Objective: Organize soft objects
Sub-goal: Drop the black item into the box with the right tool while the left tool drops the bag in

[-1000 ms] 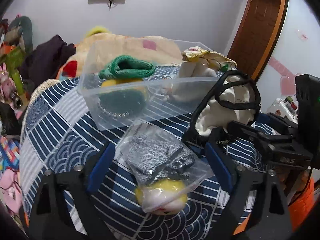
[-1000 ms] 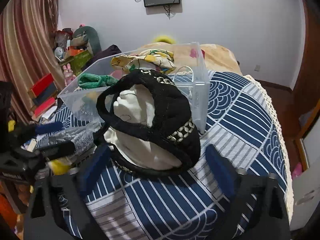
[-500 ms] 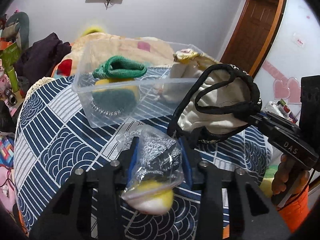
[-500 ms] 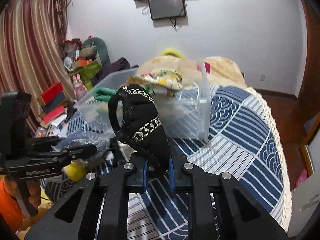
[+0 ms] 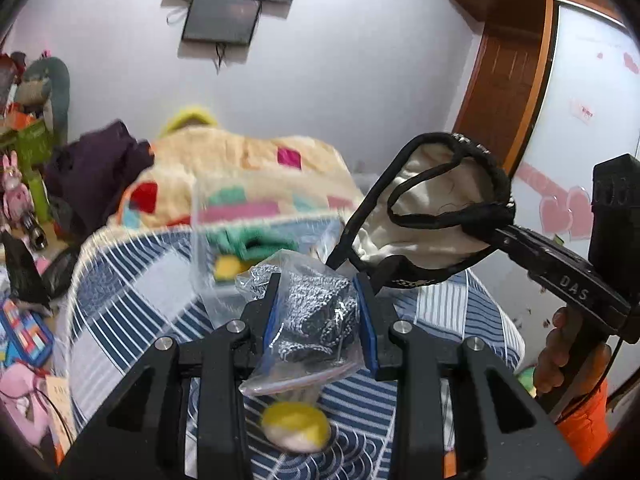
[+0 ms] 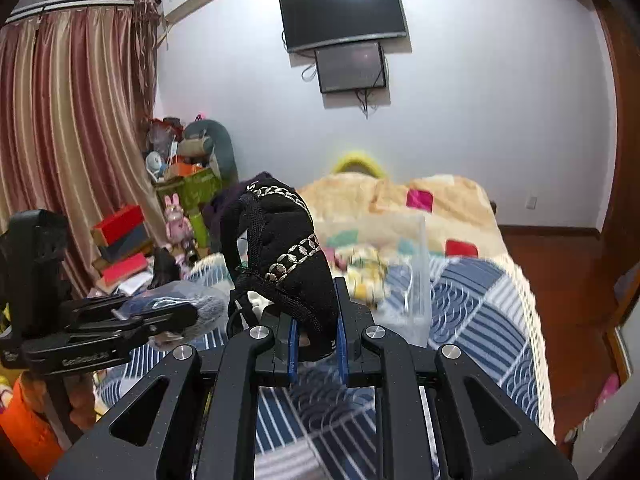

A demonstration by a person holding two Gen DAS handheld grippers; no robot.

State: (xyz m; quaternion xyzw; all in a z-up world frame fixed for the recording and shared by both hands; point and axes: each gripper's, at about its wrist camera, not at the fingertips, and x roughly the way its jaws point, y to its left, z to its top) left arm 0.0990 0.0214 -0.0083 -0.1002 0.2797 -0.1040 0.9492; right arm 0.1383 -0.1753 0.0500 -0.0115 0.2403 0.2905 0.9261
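Item: clear zip bag [image 5: 308, 320] holding grey knitted fabric, centre of the left wrist view, clamped between the blue pads of the left gripper [image 5: 318, 308], raised off the tablecloth; its lower end hangs below the jaws, where a yellow-and-white soft ball [image 5: 296, 428] shows, blurred, at lower centre. Item: black pouch [image 6: 288, 256] with cream lining and pale chain-pattern trim, centre of the right wrist view, pinched at its lower edge between the blue pads of the right gripper [image 6: 316, 340], standing up above the jaws; in the left wrist view the same pouch [image 5: 432, 224] appears at right of centre, mouth open toward the camera, hanging from the right gripper's black fingers. Item: transparent plastic bin [image 5: 224, 240], behind the zip bag at centre of the left wrist view, blurred, holding a green soft piece [image 5: 248, 236] and a yellow one; in the right wrist view the bin [image 6: 416, 280] lies right of centre with a floral cloth bundle [image 6: 364, 268] inside. Support: round table under a navy-and-white patterned tablecloth [image 5: 132, 292]. Surroundings: bed with a beige patchwork blanket [image 6: 400, 200] behind the table; two wall screens [image 6: 344, 32] at upper centre; striped curtains [image 6: 68, 140] at left; a heap of toys and boxes [image 6: 176, 184] at left of centre.
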